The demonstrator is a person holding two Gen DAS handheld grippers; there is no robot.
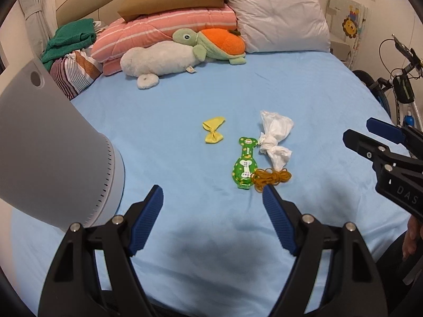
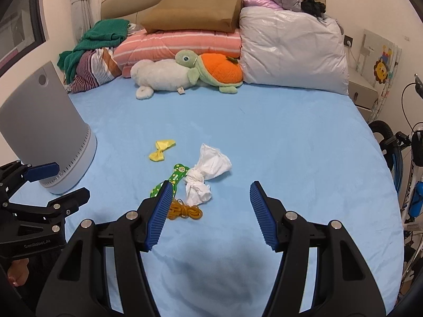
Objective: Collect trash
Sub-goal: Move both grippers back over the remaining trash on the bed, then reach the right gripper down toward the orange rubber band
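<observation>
Four scraps lie together on the blue bedsheet: a knotted white plastic bag, a green spotted wrapper, a tangle of brown rubber bands and a yellow knotted scrap. My left gripper hovers open just short of them, its right fingertip near the rubber bands. My right gripper is open above the sheet; its left finger covers part of the wrapper. Nothing sits between either pair of fingers.
A grey cylindrical bin stands on the bed at the left. Plush toys, pillows and folded bedding fill the bed's head. A bicycle leans beside the bed at the right. A hand shows behind the left gripper.
</observation>
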